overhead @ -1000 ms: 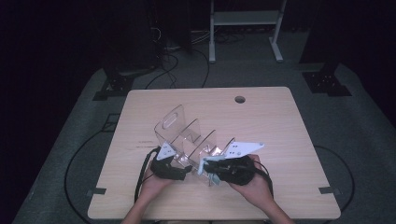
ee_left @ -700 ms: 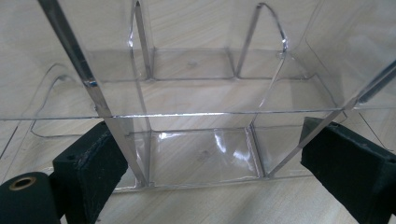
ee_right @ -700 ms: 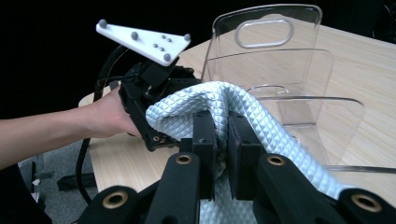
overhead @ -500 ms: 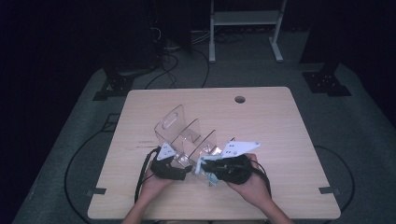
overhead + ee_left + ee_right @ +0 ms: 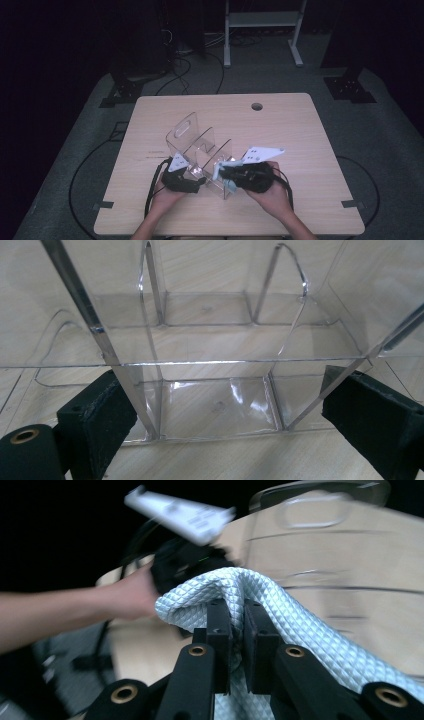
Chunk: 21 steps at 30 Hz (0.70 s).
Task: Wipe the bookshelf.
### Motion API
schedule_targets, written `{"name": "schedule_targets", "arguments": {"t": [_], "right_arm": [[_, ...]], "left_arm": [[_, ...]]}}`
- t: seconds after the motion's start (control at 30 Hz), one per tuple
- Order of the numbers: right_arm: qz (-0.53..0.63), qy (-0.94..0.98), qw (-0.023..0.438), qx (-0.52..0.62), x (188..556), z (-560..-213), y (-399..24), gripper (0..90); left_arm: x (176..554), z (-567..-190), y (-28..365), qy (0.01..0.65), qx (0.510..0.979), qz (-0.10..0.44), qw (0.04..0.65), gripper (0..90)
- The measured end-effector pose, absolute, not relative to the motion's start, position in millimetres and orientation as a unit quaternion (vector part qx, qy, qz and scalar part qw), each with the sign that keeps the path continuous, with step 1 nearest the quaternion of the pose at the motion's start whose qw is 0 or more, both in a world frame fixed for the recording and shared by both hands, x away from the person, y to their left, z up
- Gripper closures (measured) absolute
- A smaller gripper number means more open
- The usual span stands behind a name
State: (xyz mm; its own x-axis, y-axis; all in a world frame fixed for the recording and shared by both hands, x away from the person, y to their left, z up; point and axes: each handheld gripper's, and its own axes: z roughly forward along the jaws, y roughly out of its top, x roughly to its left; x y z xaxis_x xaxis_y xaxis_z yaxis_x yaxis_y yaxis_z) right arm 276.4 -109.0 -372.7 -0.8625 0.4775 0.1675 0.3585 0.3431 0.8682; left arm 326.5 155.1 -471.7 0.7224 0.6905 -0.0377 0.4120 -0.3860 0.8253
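A light wooden table [image 5: 300, 130] with a round cable hole [image 5: 257, 106] at twelve o'clock stands on grey carpet [image 5: 380, 145] — the room beyond is dark, with a white metal frame [image 5: 262, 20] and floor cables [image 5: 185, 65].

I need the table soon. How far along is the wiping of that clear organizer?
Done: the right claw is shut on the light blue cloth. In hand: the left claw straddles the clear organizer, steadying it. Left: probably most of the wiping; I can't tell which walls are clean.
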Motion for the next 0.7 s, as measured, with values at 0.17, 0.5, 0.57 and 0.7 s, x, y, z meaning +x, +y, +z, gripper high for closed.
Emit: {"name": "schedule_targets", "arguments": {"t": [0.17,0.5,0.57,0.7], "right_arm": [[0.522,0.803,0.064,0.28,287,-372,-123,82.9],[0.541,0.739,0.104,0.388,326,-382,-186,82.8],[0.549,0.728,0.089,0.4,332,-388,-194,82.9],[0.543,0.722,0.088,0.42,338,-399,-203,82.9]], "left_arm": [[326,-472,155,0.337,0.817,0.161,0.44,7.9],[327,-472,154,0.336,0.815,0.162,0.443,7.8],[327,-472,153,0.337,0.814,0.163,0.444,7.8],[327,-472,154,0.337,0.816,0.162,0.441,7.9]]}}
